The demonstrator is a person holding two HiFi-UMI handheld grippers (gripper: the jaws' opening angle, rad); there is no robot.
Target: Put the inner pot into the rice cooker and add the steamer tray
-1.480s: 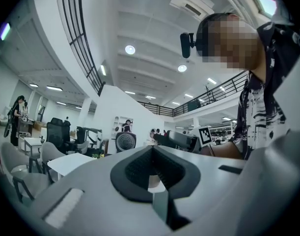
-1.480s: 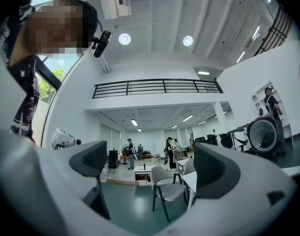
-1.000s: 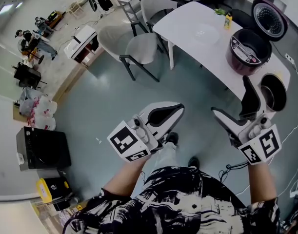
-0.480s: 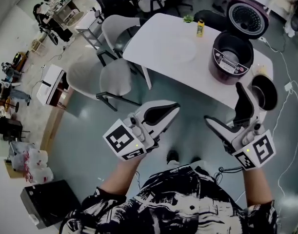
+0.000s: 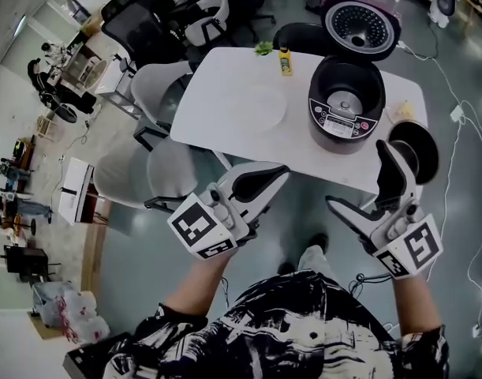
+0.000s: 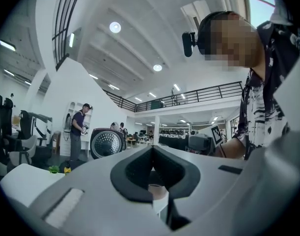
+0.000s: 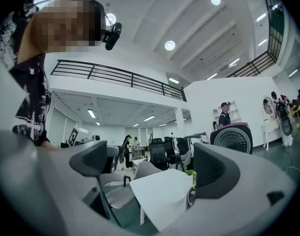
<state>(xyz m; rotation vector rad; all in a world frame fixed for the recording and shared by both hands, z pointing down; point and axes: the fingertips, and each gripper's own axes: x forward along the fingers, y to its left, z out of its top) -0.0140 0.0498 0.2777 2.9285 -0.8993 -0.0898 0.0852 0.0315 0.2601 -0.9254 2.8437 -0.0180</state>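
The dark purple rice cooker point(image 5: 347, 105) stands on the white table point(image 5: 225, 85) with its lid point(image 5: 360, 24) swung up and its well bare. At the table's right end sits the black inner pot point(image 5: 420, 144), partly hidden behind my right gripper's upper jaw. A pale round steamer tray point(image 5: 260, 105) lies left of the cooker. Both grippers hang in the air short of the table's near edge. My left gripper point(image 5: 260, 184) is shut and holds nothing. My right gripper point(image 5: 359, 174) is open and holds nothing. The raised lid point(image 6: 106, 143) also shows in the left gripper view.
A small yellow bottle point(image 5: 285, 61) and a green item point(image 5: 263, 48) stand at the table's far edge. Grey chairs point(image 5: 166, 81) crowd its left side, with black office chairs point(image 5: 146, 26) beyond. A cable point(image 5: 461, 117) trails on the floor to the right.
The table, cooker and pot have shifted left and closer in the head view as I walk up. Both grippers keep the same pose, left shut and right open.
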